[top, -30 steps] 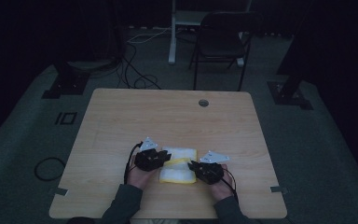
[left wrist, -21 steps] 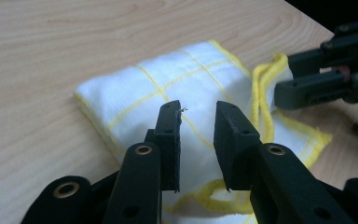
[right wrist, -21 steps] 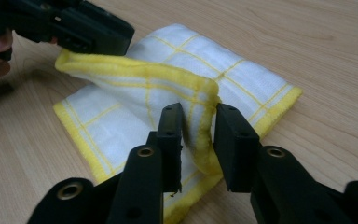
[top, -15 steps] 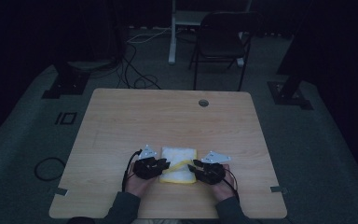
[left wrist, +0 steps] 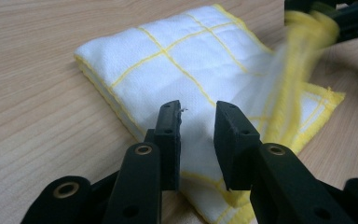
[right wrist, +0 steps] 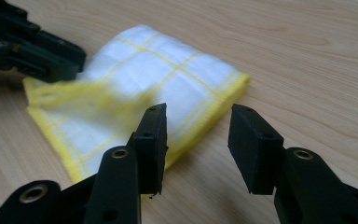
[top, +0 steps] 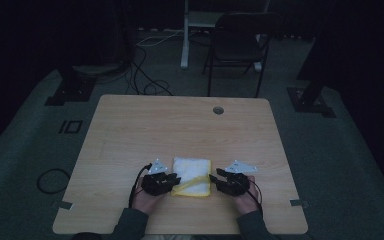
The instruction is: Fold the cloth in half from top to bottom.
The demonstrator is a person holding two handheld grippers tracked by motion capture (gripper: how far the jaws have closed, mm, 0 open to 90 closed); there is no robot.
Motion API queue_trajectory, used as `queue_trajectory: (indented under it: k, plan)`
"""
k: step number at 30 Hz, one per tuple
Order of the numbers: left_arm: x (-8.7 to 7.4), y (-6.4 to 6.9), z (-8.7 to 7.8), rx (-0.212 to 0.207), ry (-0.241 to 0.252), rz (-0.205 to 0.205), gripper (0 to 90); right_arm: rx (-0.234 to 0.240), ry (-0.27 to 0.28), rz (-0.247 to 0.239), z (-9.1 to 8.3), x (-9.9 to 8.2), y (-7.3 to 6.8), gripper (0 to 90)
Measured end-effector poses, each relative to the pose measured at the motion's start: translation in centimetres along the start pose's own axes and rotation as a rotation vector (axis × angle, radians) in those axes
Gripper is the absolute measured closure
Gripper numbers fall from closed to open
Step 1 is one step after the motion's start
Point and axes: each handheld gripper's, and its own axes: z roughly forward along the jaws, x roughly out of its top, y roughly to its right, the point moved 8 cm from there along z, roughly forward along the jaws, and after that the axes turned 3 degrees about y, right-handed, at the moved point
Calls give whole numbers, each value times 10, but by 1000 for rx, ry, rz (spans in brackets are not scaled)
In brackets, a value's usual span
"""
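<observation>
Folded white cloth w/ yellow grid lines (top: 192, 176) lies on the desk (top: 180, 125) near its front edge, roughly mid-width, between the two grippers. Left gripper (left wrist: 196, 140) hangs over the cloth's near side w/ jaws parted, pads not pressing, nothing grasped. Right gripper (right wrist: 196, 144) has just been opening; its jaws stand apart at the cloth's yellow hem, empty, and a blurred yellow-edged flap (right wrist: 98, 100) is mid-fall across the top layer. Risks, as I judge them: flap lands crooked, so the fold comes out skewed; left jaws, if closed now, may pinch several layers and drag the stack; right jaw tip sits close to the hem and could snag it on pull-back, undoing the fold.
</observation>
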Motion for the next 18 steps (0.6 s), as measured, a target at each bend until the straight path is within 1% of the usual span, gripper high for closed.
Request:
queue_trajectory:
  k: [2, 6, 9, 12, 18]
  plan:
    - [-1, 0, 0, 0, 0, 1, 718, -9, 5, 10, -3, 0, 5, 570]
    - [-3, 1, -2, 3, 1, 2, 716, -20, 9, 20, -5, -1, 11, 570]
    - [-5, 2, -6, 12, -1, 16, 710, -30, 8, 26, -6, -2, 15, 568]
    - [-5, 3, -10, 14, 3, 18, 705, -41, 6, 37, -7, -3, 20, 565]
    - [-2, -3, -17, 31, 24, 11, 699, -92, -21, 31, -5, -9, 36, 563]
